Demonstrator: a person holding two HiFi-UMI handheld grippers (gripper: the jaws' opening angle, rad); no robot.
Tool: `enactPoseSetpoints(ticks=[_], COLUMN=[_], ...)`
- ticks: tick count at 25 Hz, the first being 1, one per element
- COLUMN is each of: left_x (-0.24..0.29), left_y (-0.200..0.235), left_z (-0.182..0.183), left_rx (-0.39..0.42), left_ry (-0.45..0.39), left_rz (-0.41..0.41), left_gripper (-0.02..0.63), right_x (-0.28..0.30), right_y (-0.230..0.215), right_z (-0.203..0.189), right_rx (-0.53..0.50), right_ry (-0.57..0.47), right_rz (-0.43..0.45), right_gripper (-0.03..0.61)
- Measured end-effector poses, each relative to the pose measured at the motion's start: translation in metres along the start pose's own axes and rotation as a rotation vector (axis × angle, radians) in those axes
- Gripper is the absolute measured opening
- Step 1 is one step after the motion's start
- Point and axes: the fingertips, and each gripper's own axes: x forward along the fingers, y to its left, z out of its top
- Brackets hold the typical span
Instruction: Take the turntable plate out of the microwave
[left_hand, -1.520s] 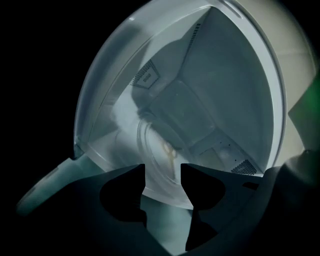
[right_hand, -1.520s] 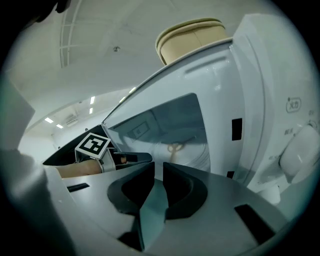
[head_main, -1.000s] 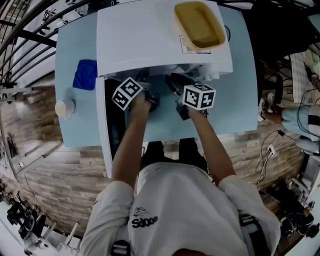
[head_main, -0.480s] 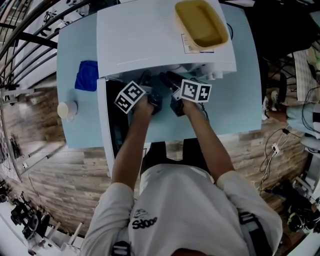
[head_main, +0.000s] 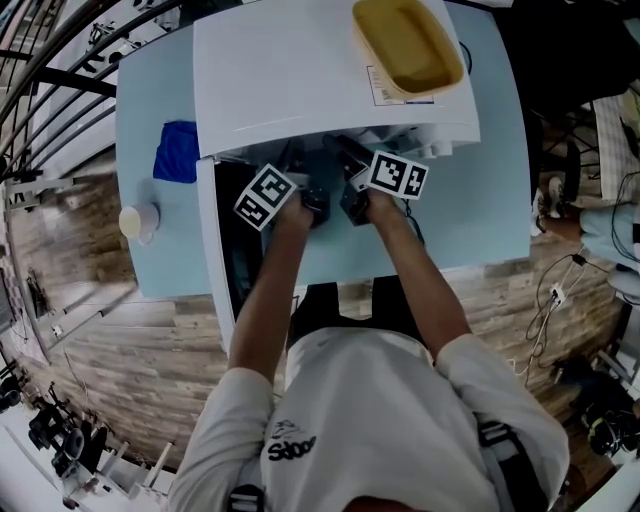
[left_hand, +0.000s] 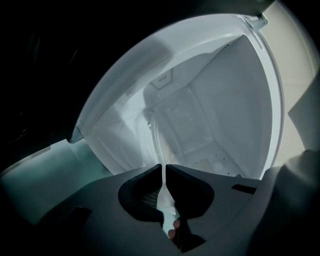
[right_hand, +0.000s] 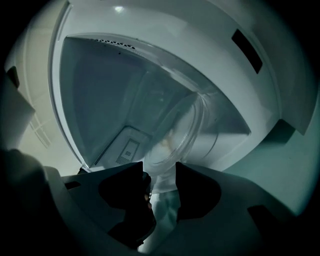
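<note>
Clear glass: one turntable plate (right_hand: 175, 130) lies within the single white microwave (head_main: 300, 80), reached by two grippers. The left gripper (left_hand: 164, 167) has just been closing; its fingers (left_hand: 142, 187) pinch the plate's thin rim, shown edge-on in its own view alone. The right gripper (right_hand: 160, 172) has just been opening; its fingers (right_hand: 200, 190) stand wide, the rim between them. Only the head view shows the bench (head_main: 480, 200), one yellow tub (head_main: 405, 45), one blue cloth (head_main: 175, 150) and one cup (head_main: 140, 220).

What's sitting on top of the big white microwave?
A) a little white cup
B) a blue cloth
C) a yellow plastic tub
C: the yellow rectangular plastic tub rests on top of the white microwave, at its far right corner.
</note>
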Motion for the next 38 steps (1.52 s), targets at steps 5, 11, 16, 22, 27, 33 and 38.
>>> enactPoseSetpoints(ticks=[5, 11, 16, 22, 27, 33, 38], left_x=[-0.001, -0.003, -0.007, -0.010, -0.010, -0.016, -0.006], left_y=[-0.004, -0.009, -0.018, -0.022, -0.011, -0.007, -0.006], left_z=[0.002, 0.003, 0.006, 0.007, -0.003, -0.017, -0.015], left_rx=[-0.003, 0.005, 0.035, 0.007, -0.014, -0.124, -0.317], left_ry=[-0.017, -0.030, -0.032, -0.045, -0.019, -0.023, -0.030], left_rz=[-0.010, -0.020, -0.042, -0.058, -0.060, -0.132, -0.207], left_gripper=[0.037, 0.035, 0.035, 0.034, 0.035, 0.035, 0.202], right_x=[0.001, 0.005, 0.008, 0.009, 0.003, -0.006, -0.011], right_y=[-0.001, 0.004, 0.002, -0.008, -0.010, -0.014, -0.008], right_z=[0.002, 0.004, 0.011, 0.015, 0.011, 0.008, 0.009], right_rx=[0.033, 0.049, 0.107, 0.235, 0.359, 0.394, 0.369], right_ry=[-0.025, -0.049, -0.105, -0.157, -0.179, -0.166, -0.160], right_rz=[-0.005, 0.013, 0.019, 0.010, 0.042, 0.049, 0.068], right_gripper=[0.202, 0.202, 0.190, 0.080, 0.038, 0.031, 0.032])
